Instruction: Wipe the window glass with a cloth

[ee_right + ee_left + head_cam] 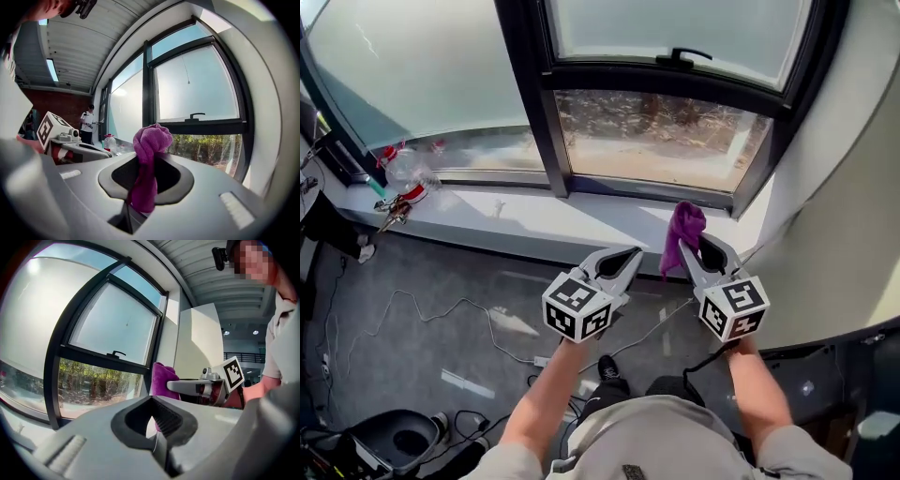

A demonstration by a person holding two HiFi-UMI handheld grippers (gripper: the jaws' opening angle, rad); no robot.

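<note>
A purple cloth [682, 232] is bunched up and pinched in my right gripper [694, 251], whose jaws are shut on it; in the right gripper view the cloth [148, 159] sticks up out of the jaws. My left gripper [630, 259] is held beside it, jaws shut with nothing between them. Both point at the lower window pane [661, 136], above the white sill [525, 217]. A frosted upper pane [675, 23] carries a black handle [682, 56]. From the left gripper view the cloth [161, 378] shows in front of the dark window frame [56, 376].
A clear plastic bottle with a red cap [405, 171] and small tools lie on the sill at the left. Cables [459, 309] run over the grey floor below. A white wall [853, 206] closes the right side. A person [86, 124] stands far off by the windows.
</note>
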